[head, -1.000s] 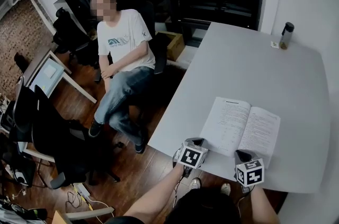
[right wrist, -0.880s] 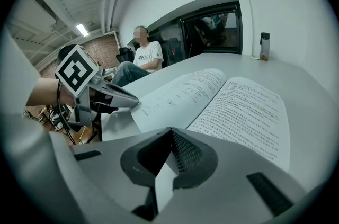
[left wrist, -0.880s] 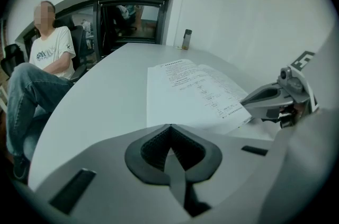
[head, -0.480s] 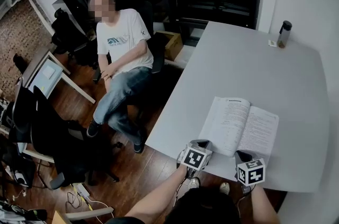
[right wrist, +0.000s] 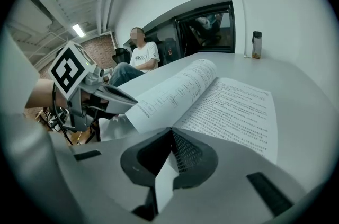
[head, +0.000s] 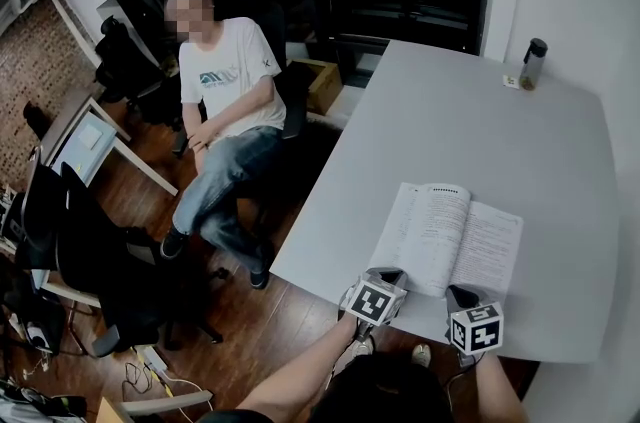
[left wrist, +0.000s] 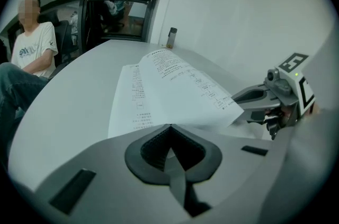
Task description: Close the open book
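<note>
An open book [head: 452, 237] lies near the front edge of the white table [head: 480, 126]. Its left-hand pages [head: 428, 236] are lifted and curl over toward the spine, while the right page [head: 487, 246] lies flat. My left gripper [head: 393, 274] is shut, its tip under the bottom corner of the raised pages [left wrist: 175, 85]. My right gripper [head: 458, 292] is shut too, at the front edge of the right page [right wrist: 233, 106]. The right gripper view shows the left gripper [right wrist: 90, 91] beneath the lifted sheets. Neither gripper has anything clamped in it.
A dark bottle [head: 533, 64] stands at the table's far right corner beside a small tag. A person [head: 225, 101] sits on a chair left of the table. A desk and office chairs [head: 90, 231] fill the floor to the left.
My left gripper has slid to the right along the table's front edge, and the book's left pages have risen and curled further toward the spine. The right gripper has stayed put.
</note>
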Demonstrator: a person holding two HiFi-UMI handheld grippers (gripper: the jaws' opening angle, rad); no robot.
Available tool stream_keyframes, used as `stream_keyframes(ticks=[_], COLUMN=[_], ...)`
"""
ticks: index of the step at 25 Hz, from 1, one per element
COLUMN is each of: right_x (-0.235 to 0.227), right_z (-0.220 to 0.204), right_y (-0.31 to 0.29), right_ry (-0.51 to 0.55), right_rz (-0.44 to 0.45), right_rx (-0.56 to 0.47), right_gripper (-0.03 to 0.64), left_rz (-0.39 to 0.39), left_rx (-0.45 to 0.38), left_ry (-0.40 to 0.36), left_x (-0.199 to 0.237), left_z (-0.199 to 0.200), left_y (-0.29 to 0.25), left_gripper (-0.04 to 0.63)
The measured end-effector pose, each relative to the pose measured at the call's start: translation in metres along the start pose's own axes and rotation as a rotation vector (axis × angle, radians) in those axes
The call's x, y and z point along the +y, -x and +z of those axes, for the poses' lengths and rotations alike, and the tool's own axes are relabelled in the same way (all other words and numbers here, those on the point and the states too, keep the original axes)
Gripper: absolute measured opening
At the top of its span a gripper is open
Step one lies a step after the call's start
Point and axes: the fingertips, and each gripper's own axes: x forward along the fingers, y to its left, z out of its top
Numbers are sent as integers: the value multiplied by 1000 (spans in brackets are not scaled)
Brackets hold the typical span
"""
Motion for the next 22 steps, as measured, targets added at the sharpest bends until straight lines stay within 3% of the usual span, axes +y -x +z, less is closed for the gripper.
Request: stream_keyframes(ticks=[11,12,13,14,22], right_x=[-15,-15,-14,-13,-15], right_z=[35,38,40,41,40], right_y=[30,31,32,32,34], right_ry=[-38,-42,-45,-46,-20], right_rz=[-54,-53,-46,-40,-59], right_rx=[-141,-148,-152,-152,-138], right_gripper=[3,23,94,107,109], left_rz=[-50,-59,-69,-80,-164], left_rx=[-8,-14,-19,-25,-92], left_ry=[-25,-29,-31,-33,-54], left_x=[-28,-32,-36,-41,-72], left_z=[8,10,11,12,27], left_y=[-3,-4,-4,-4,-1], left_gripper=[5,5,5,5,5])
